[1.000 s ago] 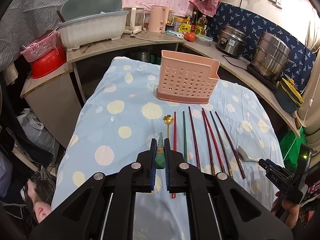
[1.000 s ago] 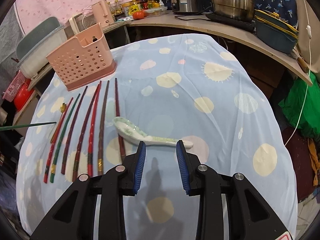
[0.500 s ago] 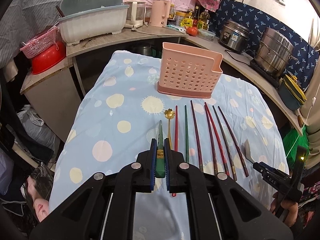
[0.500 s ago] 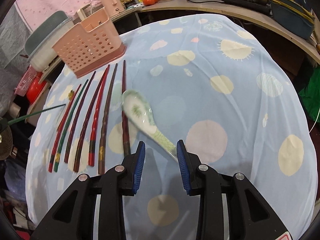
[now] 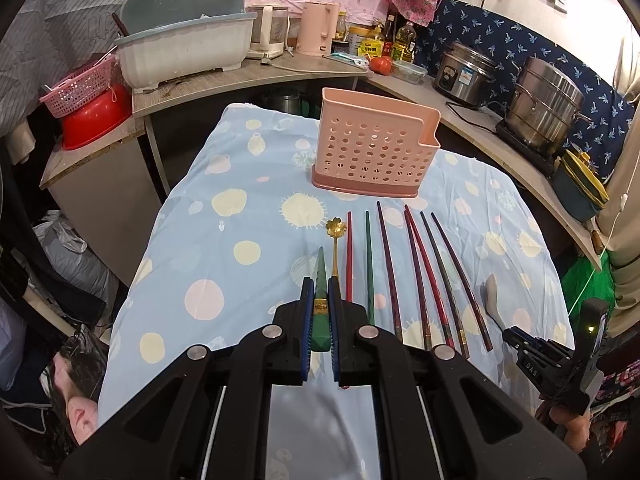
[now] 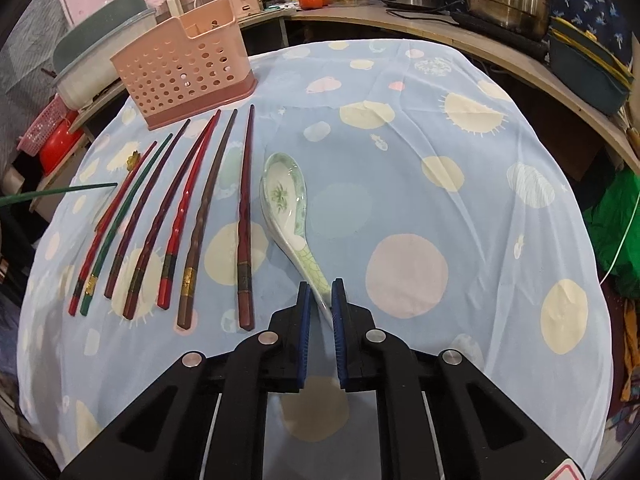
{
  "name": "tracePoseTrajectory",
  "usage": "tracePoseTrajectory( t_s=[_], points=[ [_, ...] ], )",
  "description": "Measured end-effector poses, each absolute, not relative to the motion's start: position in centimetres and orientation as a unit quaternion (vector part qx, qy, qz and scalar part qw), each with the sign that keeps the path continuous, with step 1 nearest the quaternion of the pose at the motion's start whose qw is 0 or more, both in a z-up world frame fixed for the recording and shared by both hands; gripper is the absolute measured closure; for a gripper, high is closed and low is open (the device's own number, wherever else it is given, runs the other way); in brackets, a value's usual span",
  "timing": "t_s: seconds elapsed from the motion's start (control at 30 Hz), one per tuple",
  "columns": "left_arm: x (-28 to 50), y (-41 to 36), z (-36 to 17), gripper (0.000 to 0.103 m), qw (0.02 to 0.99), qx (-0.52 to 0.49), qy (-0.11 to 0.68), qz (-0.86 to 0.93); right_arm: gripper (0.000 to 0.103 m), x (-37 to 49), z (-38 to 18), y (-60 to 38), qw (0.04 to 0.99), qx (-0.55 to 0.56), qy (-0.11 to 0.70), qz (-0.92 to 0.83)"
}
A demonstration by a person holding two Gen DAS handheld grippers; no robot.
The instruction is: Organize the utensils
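Here, a white ceramic spoon with a green pattern is lying on the blue spotted cloth of the desk, just beside a row of chopsticks and near the pink holder with holes at the far end. Its thin handle end is caught between the blue pads of the right tool, whose jaws are closing almost fully onto it. A good lift is judged to need a firm squeeze, because the handle is smooth and the heavy bowl end could swing down or slip. The spoon should be raised slowly and kept clear of the nearest chopstick, so the row is not knocked about. Then it should probably be carried to the pink holder and lowered in handle first or bowl first, whichever fits the open top. The left tool is nearly closed too, and a green chopstick with a gold band is pinched between its pads, with its tip pointing toward the holder. A small gold spoon with a flower end is lying just beside that chopstick on the cloth.
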State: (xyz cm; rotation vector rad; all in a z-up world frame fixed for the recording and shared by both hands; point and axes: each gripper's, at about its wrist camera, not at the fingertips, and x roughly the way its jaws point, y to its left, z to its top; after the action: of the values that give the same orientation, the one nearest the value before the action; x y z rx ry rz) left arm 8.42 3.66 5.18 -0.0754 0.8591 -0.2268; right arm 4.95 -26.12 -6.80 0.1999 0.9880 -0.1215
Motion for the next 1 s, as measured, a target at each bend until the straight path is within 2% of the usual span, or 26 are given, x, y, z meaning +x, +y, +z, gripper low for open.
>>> tracePoseTrajectory(
  t_s=[0.37, 0.5, 0.73, 1.0],
  points=[
    [7.9, 4.0, 5.2, 0.096, 0.902, -0.041, 0.416, -0.108, 0.090, 4.7, -6.8, -25.5, 0.876, 0.082, 0.473, -0.049],
    [7.8, 3.8, 5.1, 0.096, 0.902, -0.039, 0.416, -0.110, 0.086, 4.8, -6.7, -25.5, 0.875, 0.085, 0.474, -0.046],
    [7.6, 3.6, 5.5, 0.096, 0.903, -0.034, 0.412, -0.116, 0.097, 4.7, -6.4, -25.5, 0.872, 0.099, 0.476, -0.056],
    [7.4, 3.8, 7.5, 0.096, 0.913, -0.030, 0.389, -0.120, 0.098, 3.8, -2.3, -24.5, 0.890, 0.120, 0.438, -0.040]
  ],
)
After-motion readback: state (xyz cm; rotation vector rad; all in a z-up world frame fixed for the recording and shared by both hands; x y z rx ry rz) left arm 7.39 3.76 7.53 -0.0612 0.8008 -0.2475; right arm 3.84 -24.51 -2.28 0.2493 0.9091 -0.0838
